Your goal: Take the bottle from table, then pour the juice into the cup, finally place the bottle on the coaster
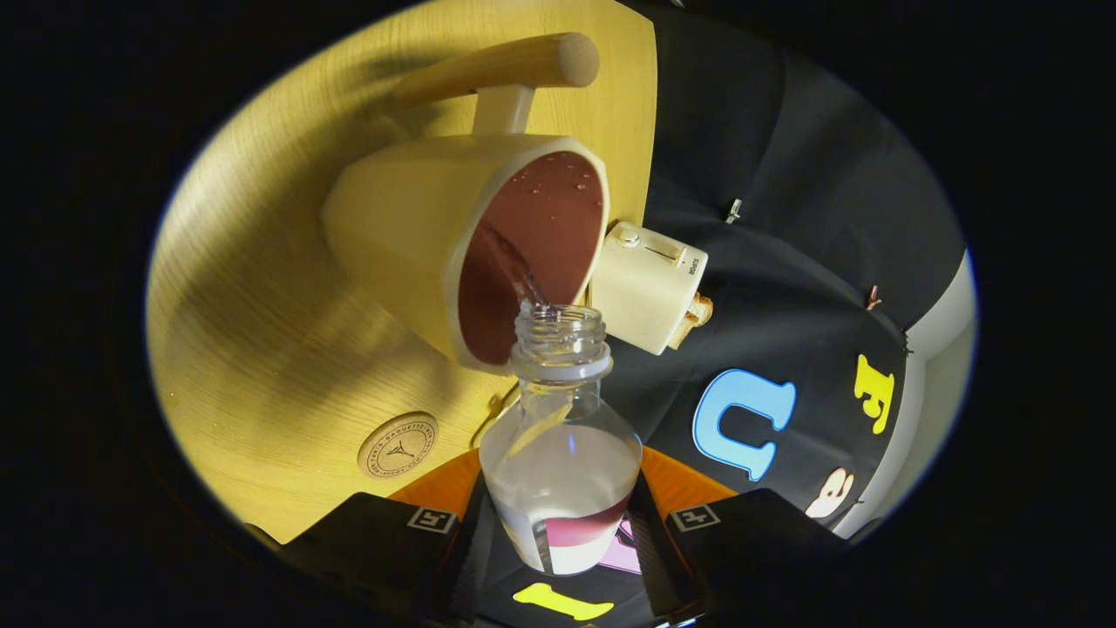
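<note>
Bottle (pixel 560 436): pinched between the fingers of my claw (pixel 558 532), long axis running straight ahead, open neck at the cup's rim.
Cup (pixel 488 249): just beyond the neck, mouth facing me; a thin stream crosses into it.
Coaster (pixel 398 445): on the bench (pixel 253 288), near and left of the bottle.
Claw pose: tipped hard over, pressing both sides of the bottle.
Next, I judge: level out, then swing left.

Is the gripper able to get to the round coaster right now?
Probably not yet: the gripper is shut on the bottle, pouring into the cup. The coaster lies uncovered nearby.
</note>
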### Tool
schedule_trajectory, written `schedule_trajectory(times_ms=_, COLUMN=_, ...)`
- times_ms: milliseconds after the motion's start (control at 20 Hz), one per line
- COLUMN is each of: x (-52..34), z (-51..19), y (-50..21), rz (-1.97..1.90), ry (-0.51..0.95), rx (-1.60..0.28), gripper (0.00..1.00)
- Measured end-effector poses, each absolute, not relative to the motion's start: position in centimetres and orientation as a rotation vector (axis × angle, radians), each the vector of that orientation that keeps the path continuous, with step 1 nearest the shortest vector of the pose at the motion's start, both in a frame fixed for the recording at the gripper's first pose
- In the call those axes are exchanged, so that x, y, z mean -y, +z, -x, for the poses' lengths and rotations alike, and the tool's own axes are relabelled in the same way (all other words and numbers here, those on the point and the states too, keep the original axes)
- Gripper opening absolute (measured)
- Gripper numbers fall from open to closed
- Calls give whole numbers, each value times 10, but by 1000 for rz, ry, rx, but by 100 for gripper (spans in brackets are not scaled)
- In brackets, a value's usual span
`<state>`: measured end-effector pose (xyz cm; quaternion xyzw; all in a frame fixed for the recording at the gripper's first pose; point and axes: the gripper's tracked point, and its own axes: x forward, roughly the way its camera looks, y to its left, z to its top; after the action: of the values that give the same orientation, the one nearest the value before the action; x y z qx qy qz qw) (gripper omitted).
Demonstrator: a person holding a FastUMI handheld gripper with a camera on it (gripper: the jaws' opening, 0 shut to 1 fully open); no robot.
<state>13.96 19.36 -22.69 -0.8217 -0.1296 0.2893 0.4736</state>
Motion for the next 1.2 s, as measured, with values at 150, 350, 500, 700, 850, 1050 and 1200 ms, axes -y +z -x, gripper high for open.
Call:
schedule_trajectory(times_ms=150, x=-194, z=-137, y=-228, rz=2038, ry=731, rx=342, gripper=73)
schedule_trajectory(times_ms=350, x=-194, z=-139, y=-226, rz=2052, ry=729, rx=350, gripper=74)
schedule_trajectory(times_ms=500, x=-197, z=-138, y=-223, rz=2079, ry=740, rx=396, gripper=73)
schedule_trajectory(times_ms=700, x=-200, z=-142, y=-215, rz=2105, ry=740, rx=423, gripper=73)
schedule_trajectory(times_ms=850, x=-201, z=-140, y=-211, rz=2123, ry=748, rx=454, gripper=73)
schedule_trajectory(times_ms=1050, x=-210, z=-139, y=-206, rz=2152, ry=766, rx=517, gripper=73)
schedule_trajectory(times_ms=1200, x=-216, z=-142, y=-203, rz=2172, ry=770, rx=542, gripper=73)
